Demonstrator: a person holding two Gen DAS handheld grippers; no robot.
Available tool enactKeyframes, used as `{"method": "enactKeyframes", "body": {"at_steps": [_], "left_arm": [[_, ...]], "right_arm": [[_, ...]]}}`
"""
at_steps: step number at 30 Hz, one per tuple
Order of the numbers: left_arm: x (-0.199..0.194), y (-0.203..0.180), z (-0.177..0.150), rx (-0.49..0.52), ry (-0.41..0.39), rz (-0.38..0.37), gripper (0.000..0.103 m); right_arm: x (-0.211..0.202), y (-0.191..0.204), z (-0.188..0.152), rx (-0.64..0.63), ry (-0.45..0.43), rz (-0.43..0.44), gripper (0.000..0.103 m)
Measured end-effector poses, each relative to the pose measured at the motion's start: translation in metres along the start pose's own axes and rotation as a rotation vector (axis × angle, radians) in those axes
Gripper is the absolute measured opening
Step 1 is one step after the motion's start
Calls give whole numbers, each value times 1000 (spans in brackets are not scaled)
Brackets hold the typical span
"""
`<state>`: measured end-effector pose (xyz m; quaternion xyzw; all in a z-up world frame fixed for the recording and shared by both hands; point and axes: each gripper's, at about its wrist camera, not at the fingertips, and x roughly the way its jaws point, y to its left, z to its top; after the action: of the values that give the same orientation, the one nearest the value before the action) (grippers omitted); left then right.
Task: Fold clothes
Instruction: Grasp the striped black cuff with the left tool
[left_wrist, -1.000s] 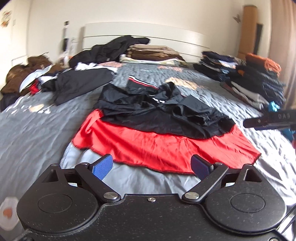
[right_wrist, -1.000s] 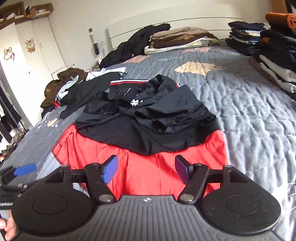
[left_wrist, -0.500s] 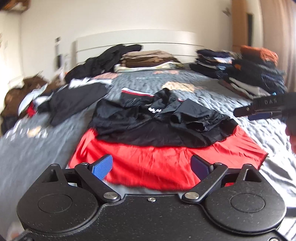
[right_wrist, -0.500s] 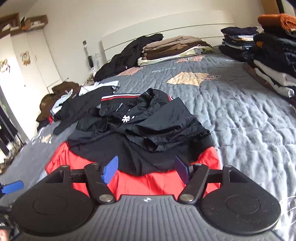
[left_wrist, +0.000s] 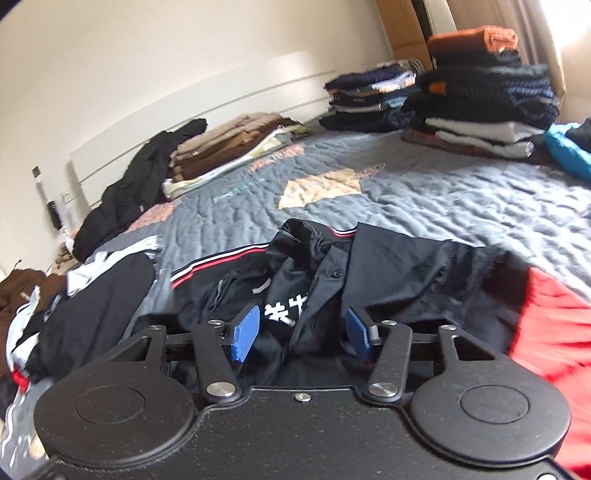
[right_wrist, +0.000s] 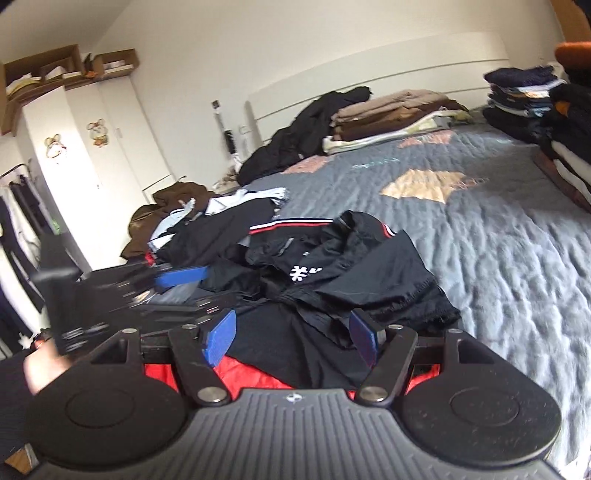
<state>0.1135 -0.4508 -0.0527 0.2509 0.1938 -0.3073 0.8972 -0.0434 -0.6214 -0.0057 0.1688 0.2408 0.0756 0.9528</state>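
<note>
Black jacket lies crumpled on a red garment, near the front edge of the grey quilted bed. Bare quilt to its right and behind it; loose dark clothes crowd its left side. Left gripper: jaws spread, black fabric between the pads, not clamped. Right gripper: jaws spread, low over the jacket's front hem. Versus 1 s ago: both grippers are much closer and lower, from the red hem up to the jacket. Count: 2 grippers, 3 folded stacks (2 right edge, 1 at headboard).
</note>
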Motion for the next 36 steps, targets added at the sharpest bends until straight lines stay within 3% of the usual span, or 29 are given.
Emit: {"method": "enactKeyframes", "body": {"at_steps": [5, 11, 14, 21, 22, 24, 26, 27, 29, 33, 36], "left_arm": [[52, -4, 12, 71, 34, -1, 52], [109, -10, 20, 228, 119, -37, 51], [121, -16, 12, 305, 143, -86, 52], [143, -34, 10, 406, 131, -56, 52], [146, -36, 12, 406, 129, -49, 51], [154, -38, 16, 407, 134, -39, 34], [161, -35, 20, 382, 143, -28, 13], [165, -33, 21, 369, 147, -22, 10], [167, -19, 28, 268, 140, -28, 9], [173, 28, 36, -28, 156, -43, 9], [182, 54, 33, -153, 211, -35, 16]], "right_arm": [[-8, 4, 6, -23, -12, 40, 67], [-11, 0, 9, -18, -13, 45, 67], [-9, -2, 9, -16, -2, 44, 67], [-6, -4, 7, -14, 13, 39, 67], [-6, -4, 7, -13, 14, 38, 67], [-6, -4, 7, -14, 15, 37, 67], [-6, -5, 6, -15, 16, 41, 67], [-6, -5, 6, -15, 16, 41, 67], [-6, -5, 6, -9, 15, 41, 67], [-7, -8, 7, 3, 14, 43, 67], [-8, -9, 7, 13, 13, 44, 67]]}}
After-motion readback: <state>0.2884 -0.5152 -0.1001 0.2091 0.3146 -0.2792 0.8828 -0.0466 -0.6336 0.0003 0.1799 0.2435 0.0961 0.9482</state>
